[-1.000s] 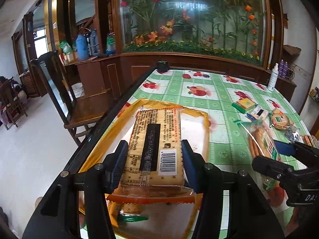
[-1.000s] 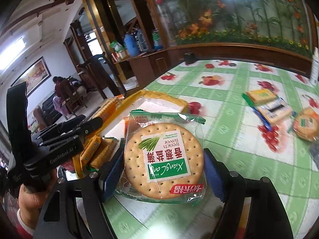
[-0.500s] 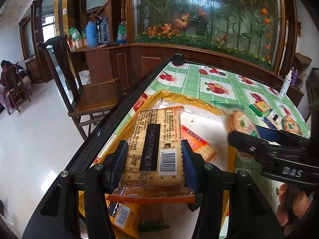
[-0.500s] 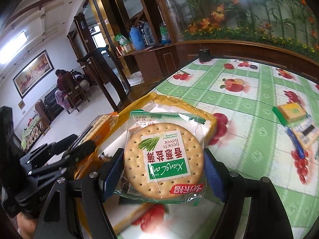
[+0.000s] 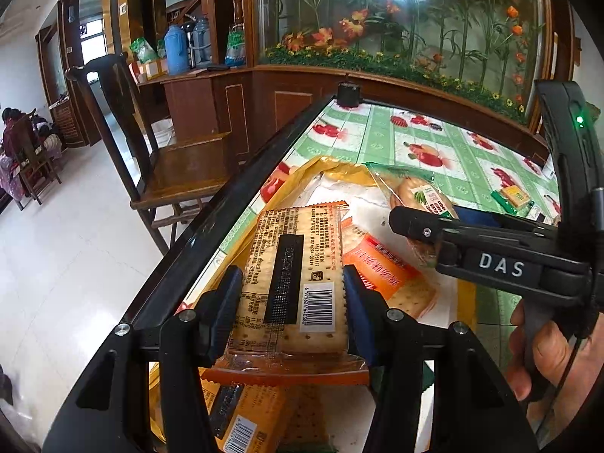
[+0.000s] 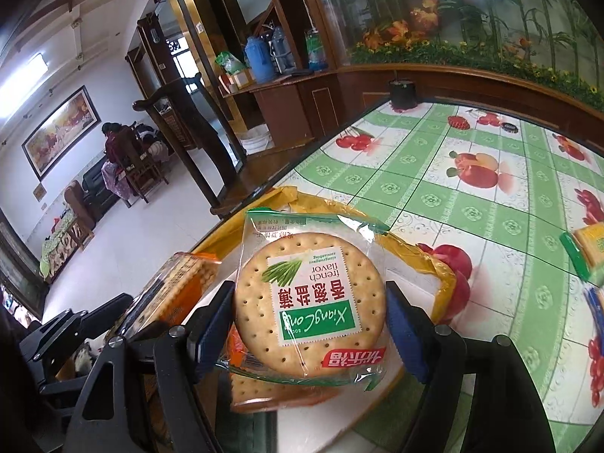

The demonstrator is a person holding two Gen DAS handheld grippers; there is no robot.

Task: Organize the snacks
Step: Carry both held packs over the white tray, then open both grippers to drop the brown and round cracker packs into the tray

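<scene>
My left gripper (image 5: 288, 302) is shut on an orange rectangular cracker pack (image 5: 294, 275) with a barcode, held over the yellow tray (image 5: 332, 168). My right gripper (image 6: 309, 322) is shut on a round cracker pack (image 6: 309, 294) with a green label, also above the tray (image 6: 434, 264). The right gripper shows in the left wrist view (image 5: 419, 222), to the right of the left one, with the round pack (image 5: 422, 196) in it. Orange cracker packs (image 5: 381, 268) lie in the tray below. The left gripper's pack appears in the right wrist view (image 6: 177, 287).
The tray sits at the left edge of a table with a green fruit-print cloth (image 6: 472, 173). More snack packs (image 5: 513, 196) lie on the cloth to the right. A wooden chair (image 5: 170, 158) stands beside the table edge. A black cup (image 6: 403, 92) stands at the far corner.
Both grippers moved left toward the tray with their packs. The right gripper came over the tray beside the left one. Both stayed shut.
</scene>
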